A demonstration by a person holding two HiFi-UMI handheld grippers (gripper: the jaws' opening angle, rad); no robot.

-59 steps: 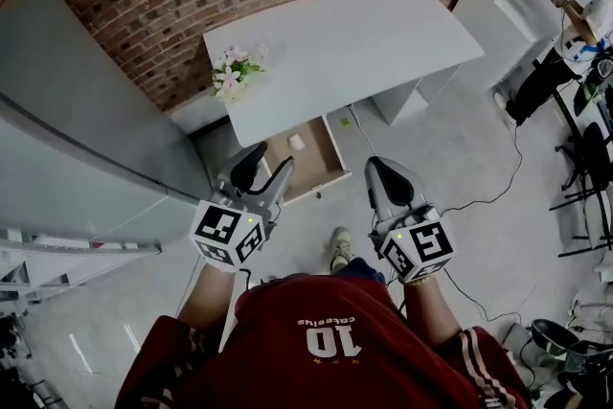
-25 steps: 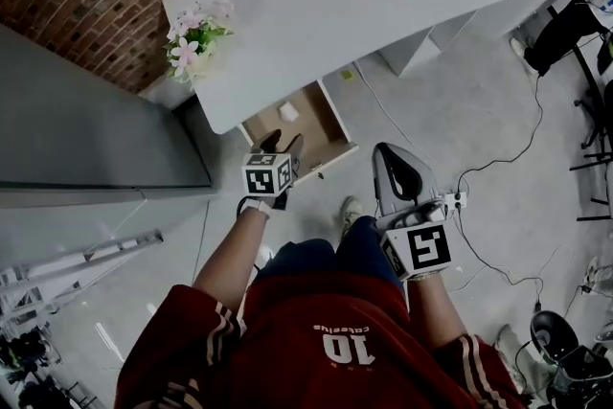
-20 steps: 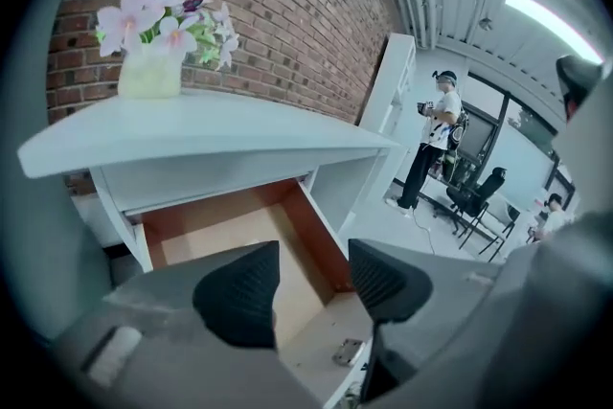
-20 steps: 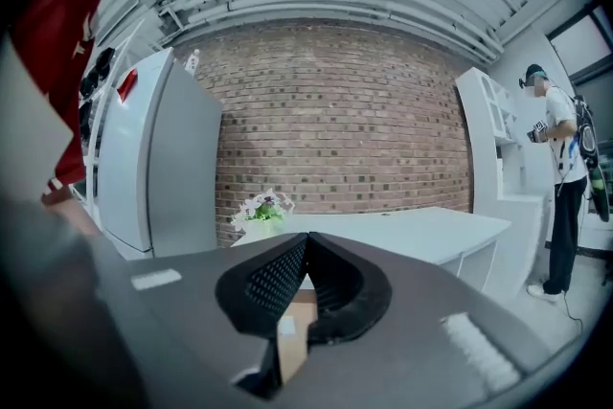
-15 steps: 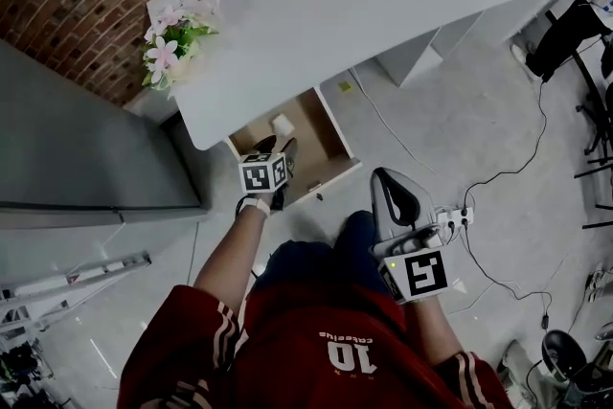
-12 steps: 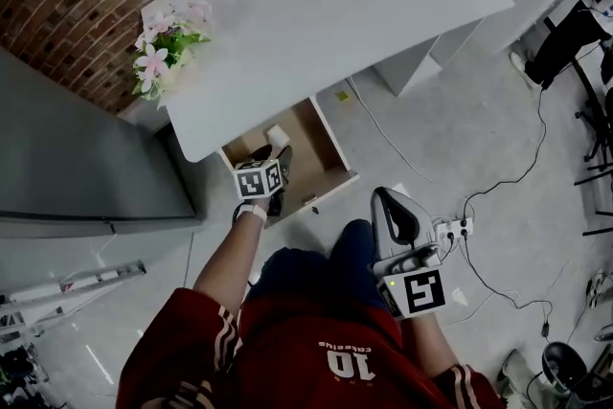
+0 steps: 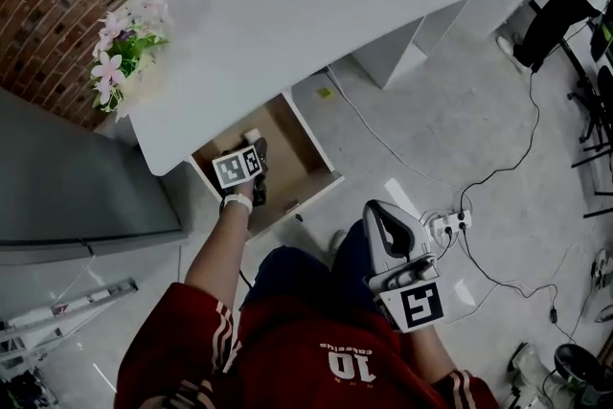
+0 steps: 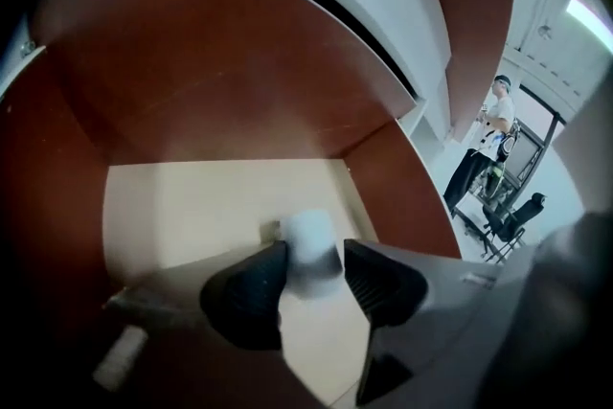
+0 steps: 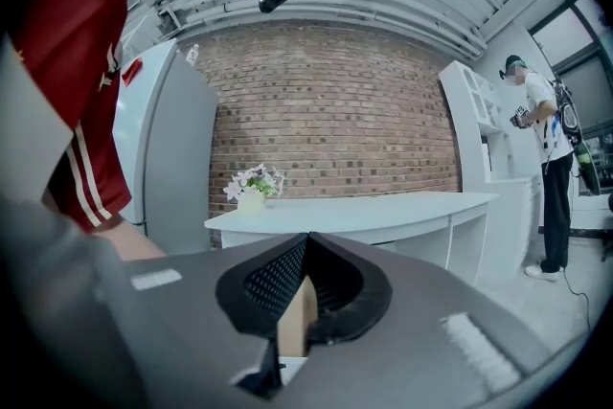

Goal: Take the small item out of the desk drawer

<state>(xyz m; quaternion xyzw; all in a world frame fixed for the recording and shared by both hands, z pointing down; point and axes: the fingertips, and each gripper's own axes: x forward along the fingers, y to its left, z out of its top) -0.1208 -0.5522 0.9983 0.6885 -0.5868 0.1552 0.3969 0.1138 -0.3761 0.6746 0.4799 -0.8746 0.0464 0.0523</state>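
My left gripper [image 7: 257, 147] is down inside the open wooden drawer with a white front [image 7: 305, 141], which is pulled out from under the curved white desk top [image 7: 316, 5]. In the left gripper view, the small white cylindrical item [image 8: 308, 239] stands on the pale drawer floor [image 8: 192, 206] toward the back, right between the two black pads [image 8: 251, 290] of the left gripper [image 8: 311, 275]. The jaws are wide and closing in on the item, and I cannot yet see a firm squeeze. The reddish-brown side walls rise on both sides of it. From the head view the item [image 7: 251, 136] shows just past the gripper's marker cube. My right gripper [image 7: 375, 212] hangs well apart from the drawer, beside my leg. In its own view the right gripper [image 9: 305, 244] has its jaw tips together with nothing clamped. A bunch of pink and white flowers [image 7: 120, 53] sits on the desk's far left corner.
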